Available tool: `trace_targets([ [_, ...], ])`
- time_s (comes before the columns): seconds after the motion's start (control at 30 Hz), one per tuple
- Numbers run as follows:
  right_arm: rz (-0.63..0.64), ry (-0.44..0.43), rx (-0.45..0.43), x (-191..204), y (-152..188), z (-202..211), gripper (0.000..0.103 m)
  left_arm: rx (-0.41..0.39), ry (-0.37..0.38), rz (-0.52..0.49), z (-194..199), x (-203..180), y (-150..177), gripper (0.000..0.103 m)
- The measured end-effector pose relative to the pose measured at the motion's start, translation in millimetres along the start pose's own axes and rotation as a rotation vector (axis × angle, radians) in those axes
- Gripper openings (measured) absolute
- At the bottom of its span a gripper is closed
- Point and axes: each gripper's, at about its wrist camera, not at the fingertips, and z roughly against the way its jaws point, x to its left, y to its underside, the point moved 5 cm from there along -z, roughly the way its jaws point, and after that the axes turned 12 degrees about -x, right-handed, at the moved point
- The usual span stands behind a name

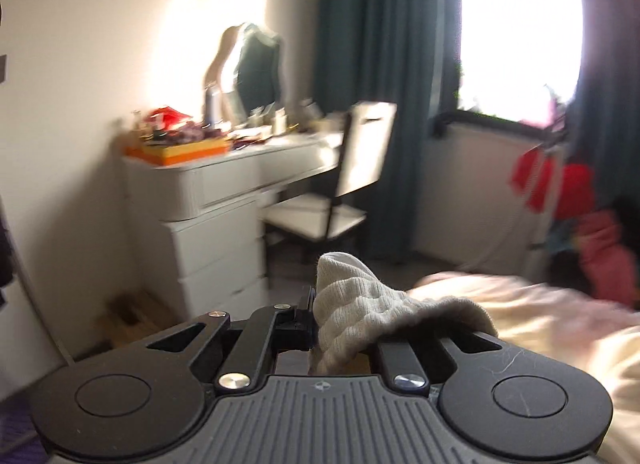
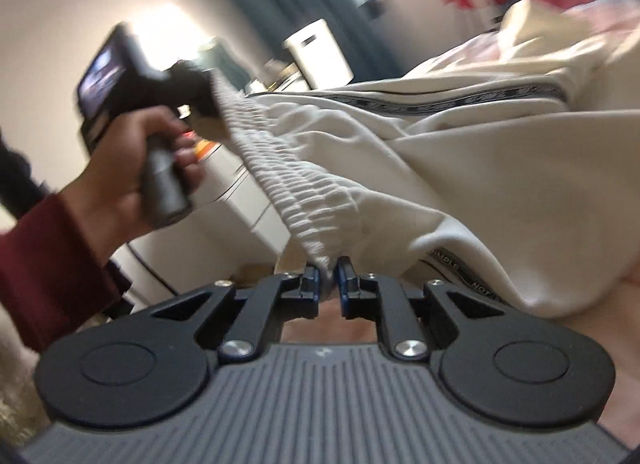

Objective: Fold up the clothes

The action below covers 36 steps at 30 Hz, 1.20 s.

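The right gripper (image 2: pixel 328 278) has its jaws pressed together on one end of the ribbed waistband (image 2: pixel 280 168) of a pair of cream trousers (image 2: pixel 460 168). Only a thin sliver of cloth shows between the blue pads, so how far in it reaches is hard to tell. The left gripper (image 2: pixel 208 98) pinches the other end of the waistband, which is stretched taut in the air between the two. In the right wrist view its jaws are blurred and half buried in cloth. In its own view the left finger (image 1: pixel 306 316) shows, while the other is hidden under the bunched waistband end (image 1: pixel 360 308).

A hand (image 2: pixel 132 168) in a dark red sleeve (image 2: pixel 44 264) grips the left gripper's handle. The sleeve is cut off at the edge of the view.

Beyond the waistband, the trousers trail down onto a bed (image 1: pixel 560 328) with a pale cover. A dark printed stripe (image 2: pixel 440 98) runs along them, its lettering too blurred to read.

Beyond the waistband in the left wrist view stand a white dressing table (image 1: pixel 224 200) with a mirror (image 1: pixel 256 72) and blurred clutter, a chair (image 1: pixel 340 192), dark curtains (image 1: pixel 372 84) and an overexposed window (image 1: pixel 520 32). Red clothes (image 1: pixel 560 192) are smeared near the window.
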Motion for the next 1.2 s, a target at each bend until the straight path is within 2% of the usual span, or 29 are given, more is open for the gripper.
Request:
trace_targets([
  [0.1, 0.023, 0.011, 0.046, -2.0, 11.4, -29.3, 0.016, 0.080, 0.011, 0.004, -41.5, 9.0, 28.7, 0.009],
  [0.17, 0.021, 0.009, 0.054, -5.7, 13.5, -38.0, 0.017, 0.092, 0.022, -0.027, -55.8, 6.8, 49.5, 0.010],
  [0.23, 0.000, -0.022, 0.049, -9.7, 10.7, -39.2, 0.024, 0.104, 0.030, -0.045, -63.0, 5.0, 67.0, 0.011],
  [0.27, -0.016, -0.044, 0.040, -11.3, 8.4, -37.9, 0.037, 0.113, 0.031, -0.043, -64.4, 5.3, 73.0, 0.012],
  [0.3, -0.022, -0.067, 0.040, -11.8, 6.1, -36.3, 0.059, 0.121, 0.031, -0.039, -65.9, 5.9, 77.7, 0.013],
  [0.33, -0.023, -0.090, 0.044, -11.6, 4.0, -34.7, 0.067, 0.125, 0.034, -0.036, -64.9, 7.0, 80.7, 0.017],
  [0.37, -0.018, -0.110, 0.046, -9.1, 1.1, -31.3, 0.074, 0.125, 0.034, -0.038, -60.3, 9.6, 81.8, 0.027],
  [0.4, -0.001, -0.123, 0.043, -4.4, -0.4, -26.4, 0.079, 0.126, 0.032, -0.042, -54.5, 12.9, 82.5, 0.047],
  [0.43, 0.026, -0.132, 0.040, 0.9, -1.9, -21.1, 0.082, 0.126, 0.029, -0.047, -48.6, 16.1, 83.1, 0.057],
  [0.47, 0.052, -0.139, 0.038, 5.4, -3.3, -12.9, 0.083, 0.126, 0.027, -0.051, -42.7, 19.4, 83.7, 0.073],
  [0.5, 0.075, -0.144, 0.037, 9.4, -4.4, -3.3, 0.083, 0.114, 0.024, -0.054, -37.3, 25.0, 82.6, 0.083],
  [0.7, 0.201, -0.116, -0.015, 13.8, -27.6, 58.6, 0.083, 0.087, 0.032, -0.062, 34.7, 52.4, 80.5, 0.084],
  [0.83, 0.293, -0.084, -0.084, 4.3, -56.3, 102.8, 0.083, 0.042, 0.081, -0.059, 98.2, 48.3, 79.7, 0.084],
  [1.0, 0.397, 0.019, -0.167, -34.4, -92.4, 152.0, 0.083, -0.005, 0.203, -0.041, 188.2, 3.0, 84.9, 0.085],
  [1.1, 0.424, 0.120, -0.210, -71.3, -112.4, 174.7, 0.083, -0.030, 0.281, -0.021, 237.3, -29.8, 90.5, 0.087],
  [1.2, 0.424, 0.223, -0.248, -110.5, -124.8, 195.7, 0.083, -0.042, 0.377, 0.009, 269.5, -68.6, 103.2, 0.088],
])
